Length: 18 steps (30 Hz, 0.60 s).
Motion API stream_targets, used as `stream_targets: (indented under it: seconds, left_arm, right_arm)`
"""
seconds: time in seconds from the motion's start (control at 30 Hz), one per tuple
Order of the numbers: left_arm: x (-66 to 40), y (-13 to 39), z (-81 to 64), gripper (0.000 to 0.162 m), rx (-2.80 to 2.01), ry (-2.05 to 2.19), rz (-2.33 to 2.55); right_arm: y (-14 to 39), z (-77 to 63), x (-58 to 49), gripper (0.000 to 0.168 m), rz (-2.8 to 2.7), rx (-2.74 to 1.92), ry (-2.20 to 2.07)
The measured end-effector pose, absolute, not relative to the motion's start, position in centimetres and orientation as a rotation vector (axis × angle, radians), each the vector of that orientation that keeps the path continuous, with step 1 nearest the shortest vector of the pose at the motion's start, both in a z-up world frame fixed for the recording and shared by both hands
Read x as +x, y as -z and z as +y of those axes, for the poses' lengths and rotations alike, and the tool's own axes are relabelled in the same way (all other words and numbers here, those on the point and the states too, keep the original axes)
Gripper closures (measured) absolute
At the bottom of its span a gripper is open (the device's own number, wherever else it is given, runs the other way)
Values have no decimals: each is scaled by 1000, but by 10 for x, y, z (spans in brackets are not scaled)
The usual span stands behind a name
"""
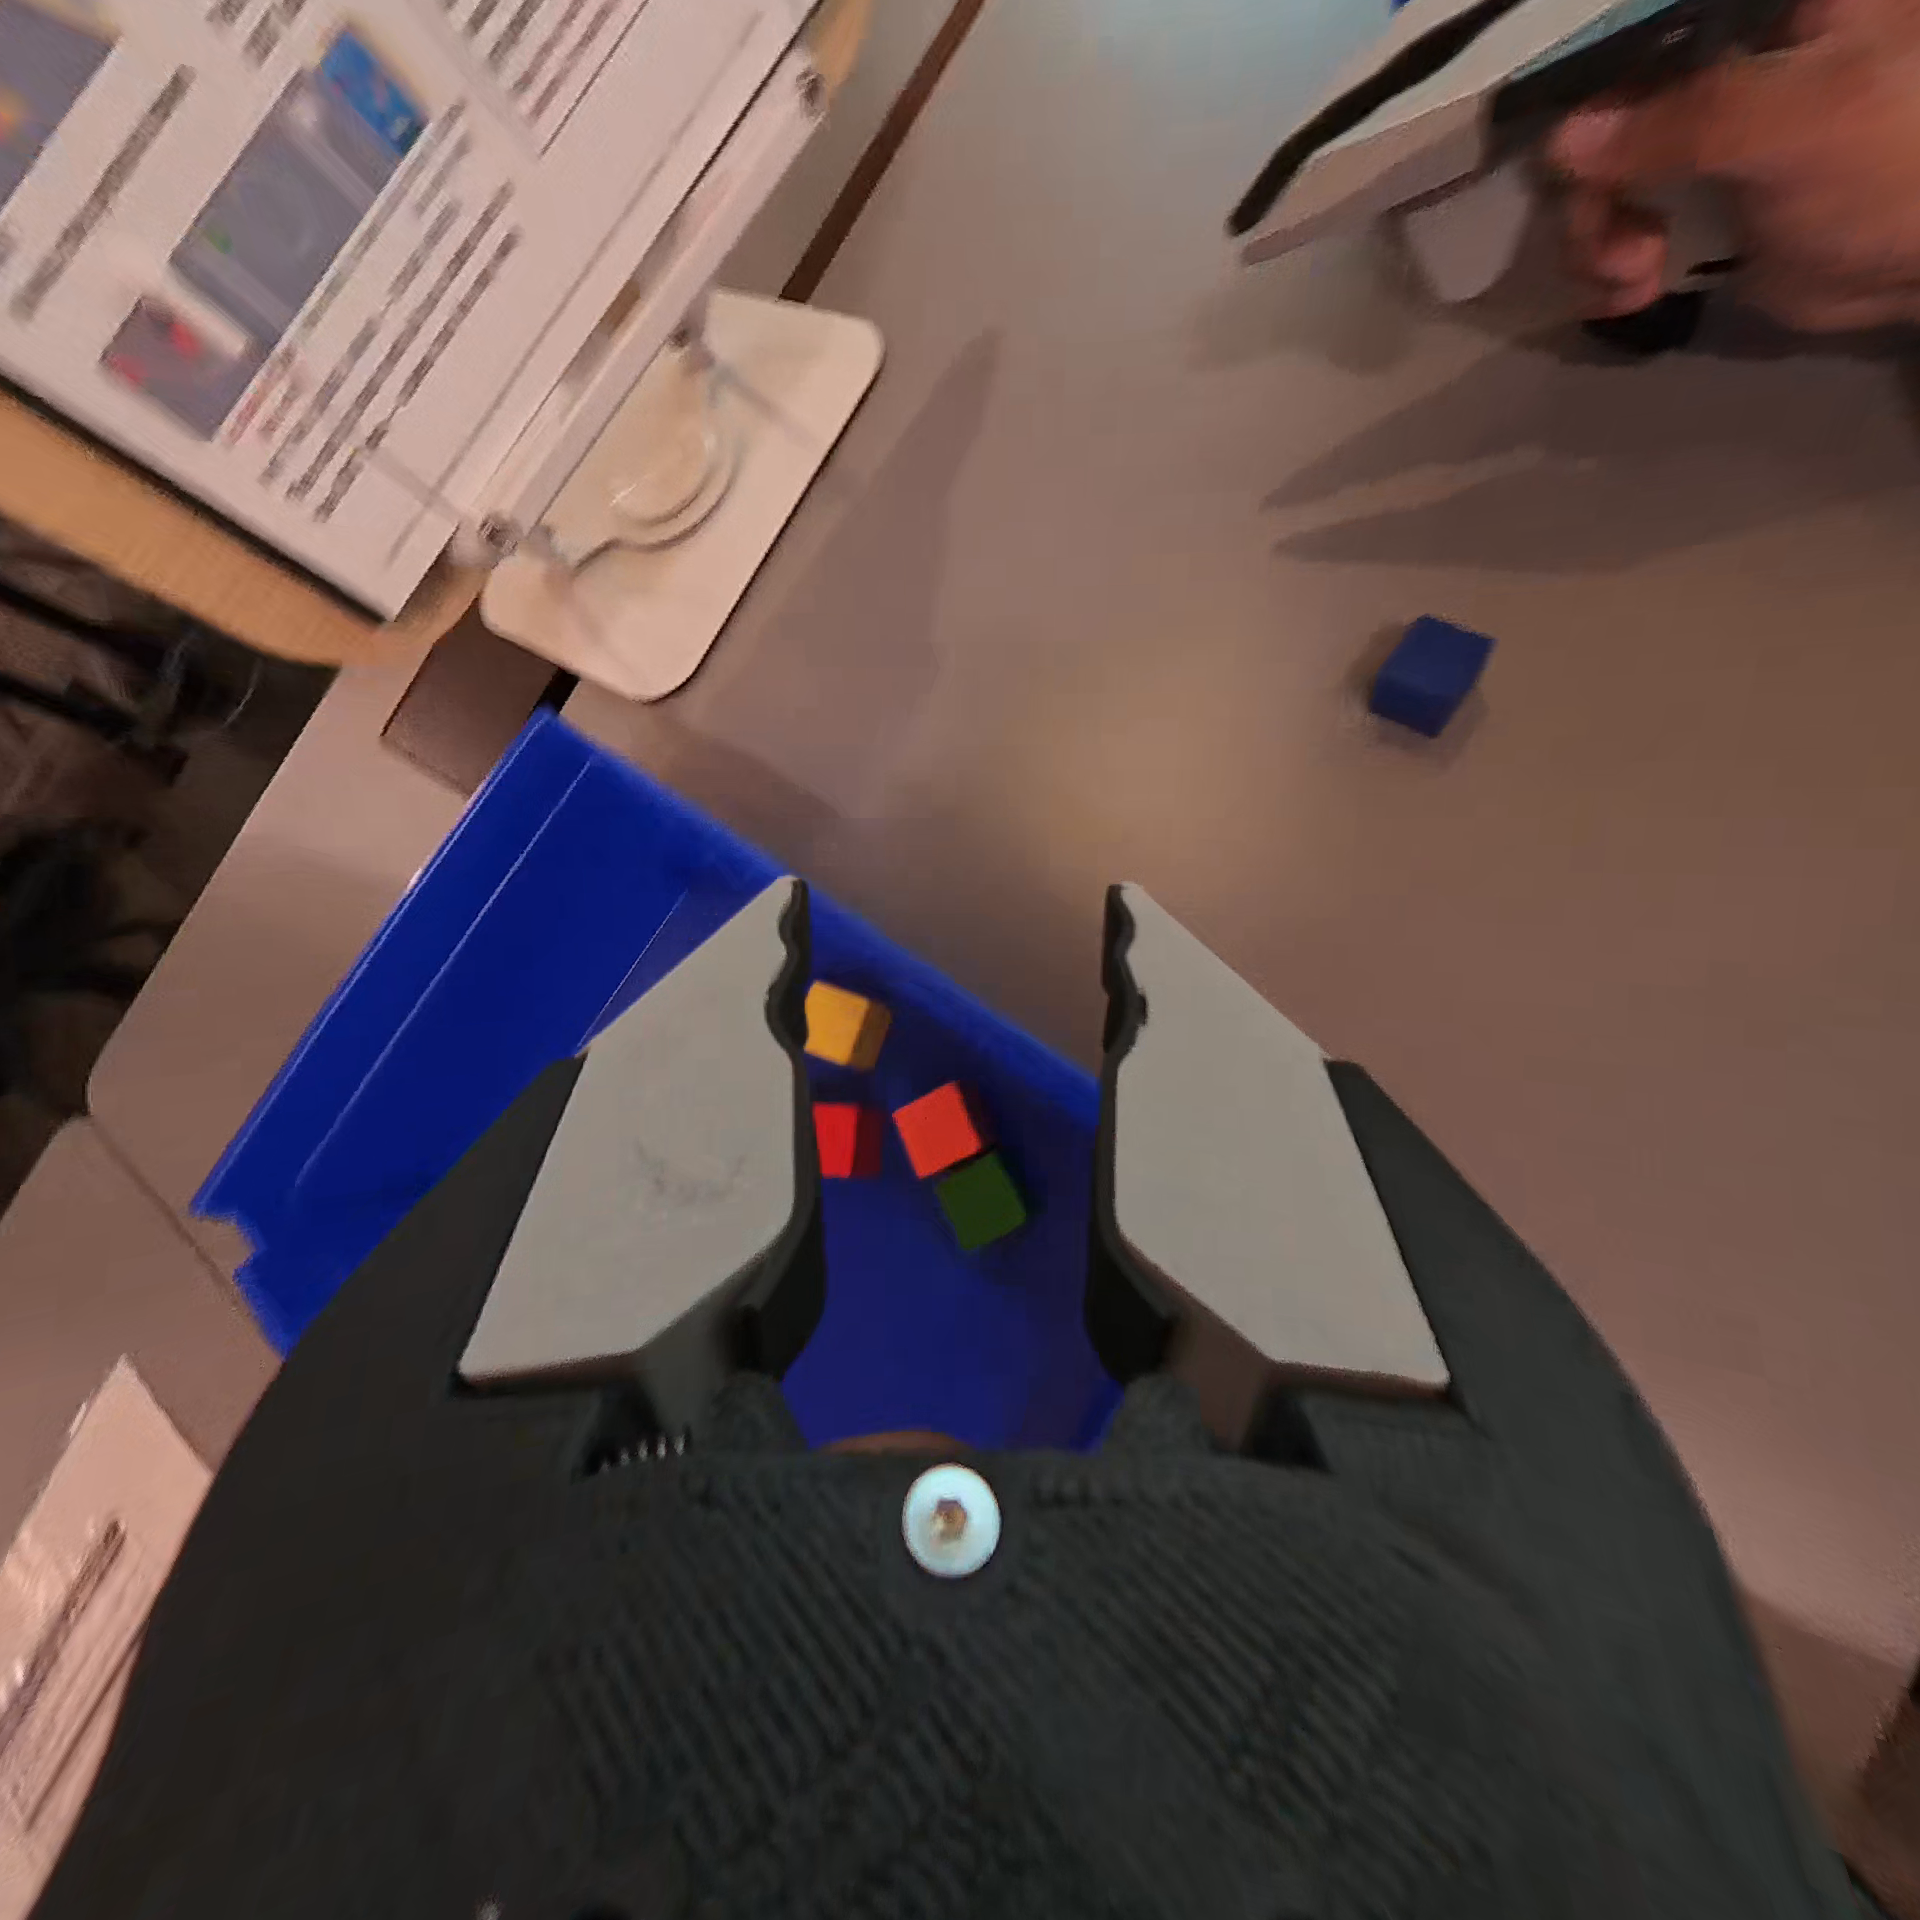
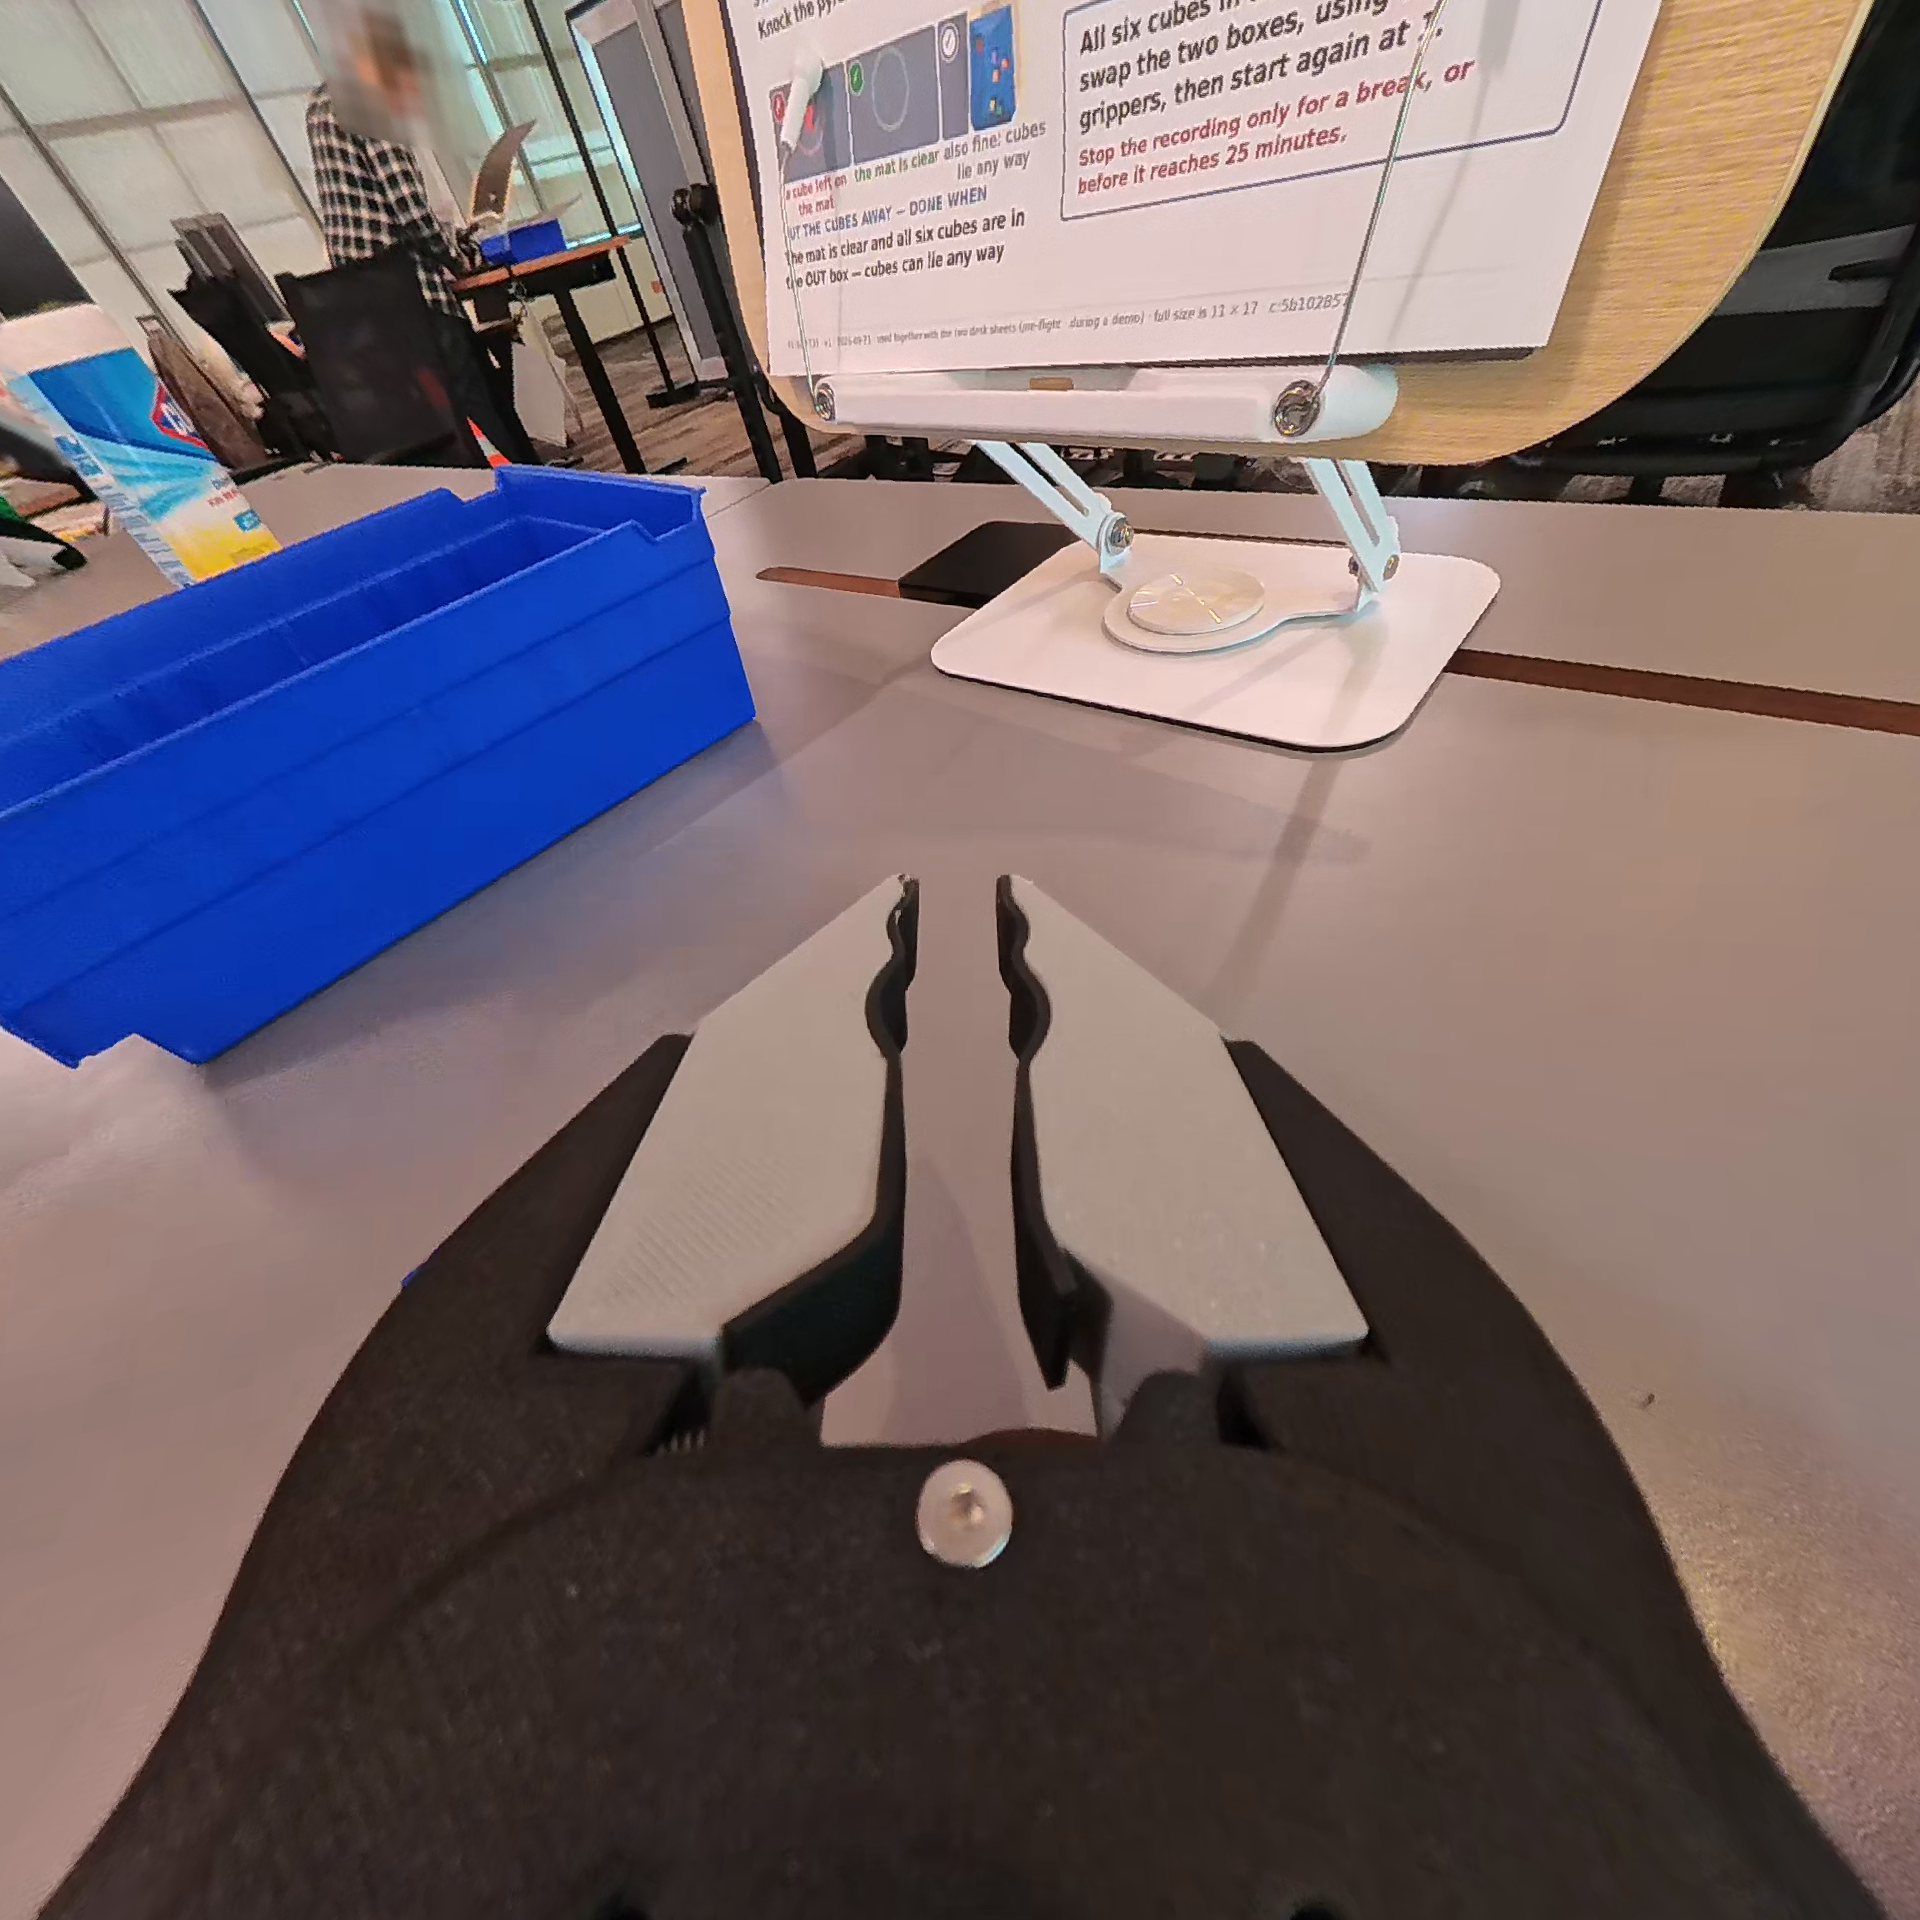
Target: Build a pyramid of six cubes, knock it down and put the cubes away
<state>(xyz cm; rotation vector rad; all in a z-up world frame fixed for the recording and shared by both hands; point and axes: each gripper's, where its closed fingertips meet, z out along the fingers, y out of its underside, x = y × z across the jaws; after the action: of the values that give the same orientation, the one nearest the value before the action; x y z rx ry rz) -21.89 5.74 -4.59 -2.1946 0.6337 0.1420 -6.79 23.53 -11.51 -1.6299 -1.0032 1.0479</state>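
Note:
My left gripper (image 1: 956,899) is open and empty, held above the blue bin (image 1: 499,935). Between its fingers I see a yellow cube (image 1: 844,1023), a red cube (image 1: 844,1138), an orange cube (image 1: 935,1127) and a green cube (image 1: 979,1200) lying on the bin floor. A blue cube (image 1: 1429,675) lies alone on the grey table, to the right of the bin. My right gripper (image 2: 954,883) is empty, with only a narrow gap between its fingers, low over the table to the right of the blue bin (image 2: 364,707). In the left wrist view, a hand (image 1: 1745,208) holds it, blurred, at top right.
A document stand with a white base (image 2: 1216,634) stands behind the bin; it also shows in the left wrist view (image 1: 686,499). A wipes canister (image 2: 135,457) stands at far left. A person (image 2: 384,197) is at a desk in the background. A paper sheet (image 1: 73,1610) lies at lower left. There is about 25 cm between the tips of the two grippers.

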Motion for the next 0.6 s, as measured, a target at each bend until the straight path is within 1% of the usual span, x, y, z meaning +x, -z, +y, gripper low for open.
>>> stream_targets:
  seconds: [0.03,0.13,0.4,0.47,0.53,0.6]
  left_arm:
    - [-234,51,56,106,-2215,-162,591]
    - [-277,77,50,106,-2302,-260,528]
    - [-319,154,44,107,-2557,-213,659]
    - [-328,164,48,108,-2584,-262,696]
    - [-328,171,53,116,-2581,-227,708]
    - [-333,179,57,116,-2600,-219,706]
  right_arm:
    - [115,234,-68,156,-1001,-1631,-1058]
    - [119,234,-69,156,-996,-1649,-1078]
    - [125,236,-69,156,-945,-1704,-1172]
    - [124,236,-70,156,-949,-1701,-1166]
    - [124,236,-70,156,-963,-1697,-1146]
    - [125,234,-72,156,-978,-1698,-1140]
